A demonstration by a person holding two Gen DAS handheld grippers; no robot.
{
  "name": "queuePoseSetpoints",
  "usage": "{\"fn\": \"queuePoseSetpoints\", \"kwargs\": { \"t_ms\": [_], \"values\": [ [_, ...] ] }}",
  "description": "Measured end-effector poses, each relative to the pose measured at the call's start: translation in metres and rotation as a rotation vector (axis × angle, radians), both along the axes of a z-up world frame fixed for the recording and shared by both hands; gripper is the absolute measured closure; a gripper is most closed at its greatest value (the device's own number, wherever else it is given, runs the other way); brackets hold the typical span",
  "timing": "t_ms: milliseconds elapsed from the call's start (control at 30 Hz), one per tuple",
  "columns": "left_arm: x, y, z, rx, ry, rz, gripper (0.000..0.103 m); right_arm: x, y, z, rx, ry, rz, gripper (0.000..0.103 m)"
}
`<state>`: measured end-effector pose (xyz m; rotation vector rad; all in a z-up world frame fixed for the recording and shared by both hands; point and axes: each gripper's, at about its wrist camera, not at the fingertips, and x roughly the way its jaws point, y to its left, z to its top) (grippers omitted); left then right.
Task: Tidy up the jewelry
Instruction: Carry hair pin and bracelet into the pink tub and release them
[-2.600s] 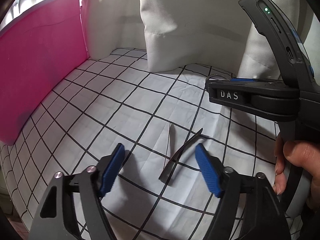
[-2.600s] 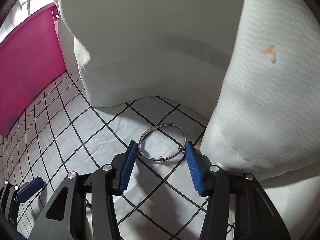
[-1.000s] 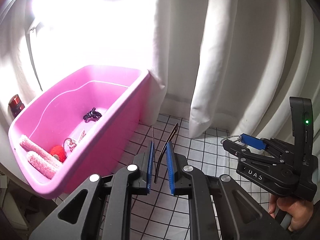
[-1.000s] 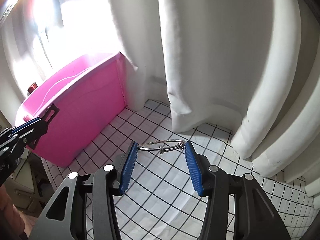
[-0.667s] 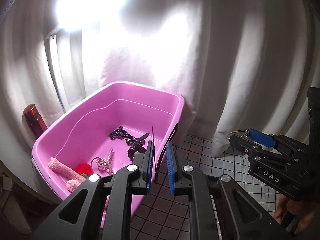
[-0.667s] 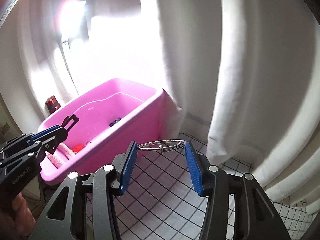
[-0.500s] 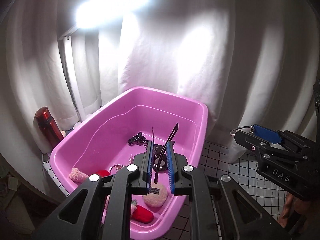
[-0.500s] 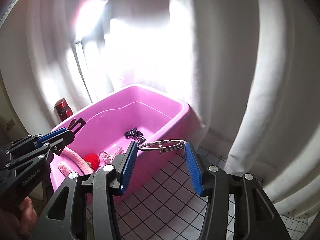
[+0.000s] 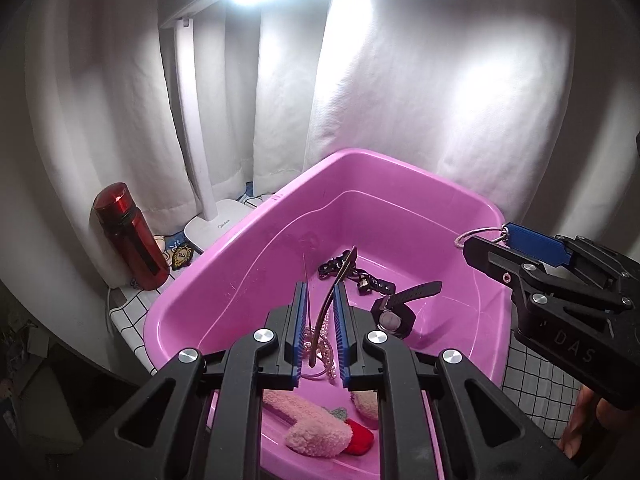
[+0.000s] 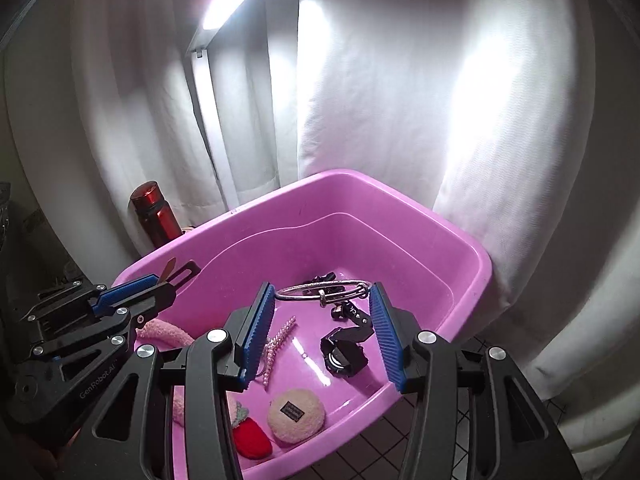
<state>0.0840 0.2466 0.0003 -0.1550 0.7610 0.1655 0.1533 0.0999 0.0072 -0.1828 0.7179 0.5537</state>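
Against half a second ago, we see the pink plastic tub (image 9: 404,184) larger and lower in both wrist views, and both grippers now hang over its inside rather than short of its rim. A second ago the checked cloth filled the view beneath them; now only a corner of that black-and-white checked cloth (image 9: 532,392) shows at the right.

Behind the tub hang white curtains (image 9: 420,80), with a white desk lamp (image 9: 200,184) and a dark red bottle (image 9: 130,236) at its left.

In the tub lie a black wristwatch (image 10: 346,346), a string of pale pink beads (image 10: 276,340), fluffy pink pieces and a red one.

Our left gripper (image 9: 319,328) is clenched on a thin dark metal hair clip (image 9: 334,284); its long axis runs away from the camera, up out of the blue pads, tips toward the tub's far wall.

Our right gripper (image 10: 322,320) grasps a thin silver wire bangle (image 10: 320,290) across its width; the ring lies roughly level over the tub.
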Motion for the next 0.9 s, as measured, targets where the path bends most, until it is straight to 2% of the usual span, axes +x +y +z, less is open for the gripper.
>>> {"fn": "queuePoseSetpoints", "kwargs": {
  "t_ms": [333,400,433,467,500,533,633,767,900],
  "values": [
    [0.015,0.017,-0.028,-0.027,0.102,0.040,0.085,0.025,0.022,-0.034,-0.075,0.109,-0.020,0.055],
    [0.014,0.020,-0.029,-0.029,0.105,0.050,0.077,0.029,0.022,-0.035,-0.083,0.120,-0.037,0.055],
    [0.013,0.020,-0.028,-0.030,0.104,0.051,0.066,0.030,0.021,-0.035,-0.085,0.121,-0.046,0.052],
    [0.013,0.021,-0.027,-0.028,0.103,0.058,0.050,0.030,0.019,-0.034,-0.084,0.120,-0.056,0.047],
    [0.012,0.023,-0.026,-0.027,0.098,0.070,0.040,0.031,0.018,-0.032,-0.082,0.114,-0.066,0.039],
    [0.010,0.024,-0.024,-0.024,0.088,0.083,0.026,0.031,0.017,-0.030,-0.077,0.110,-0.074,0.039],
    [0.009,0.027,-0.020,-0.012,0.076,0.095,0.023,0.031,0.012,-0.026,-0.074,0.102,-0.090,0.039],
    [0.008,0.029,-0.019,-0.012,0.094,0.114,0.013,0.028,0.006,-0.022,-0.063,0.090,-0.120,0.039],
    [0.007,0.029,-0.020,0.000,0.119,0.130,0.011,0.023,0.001,-0.019,-0.056,0.089,-0.129,0.039]
  ]
}}
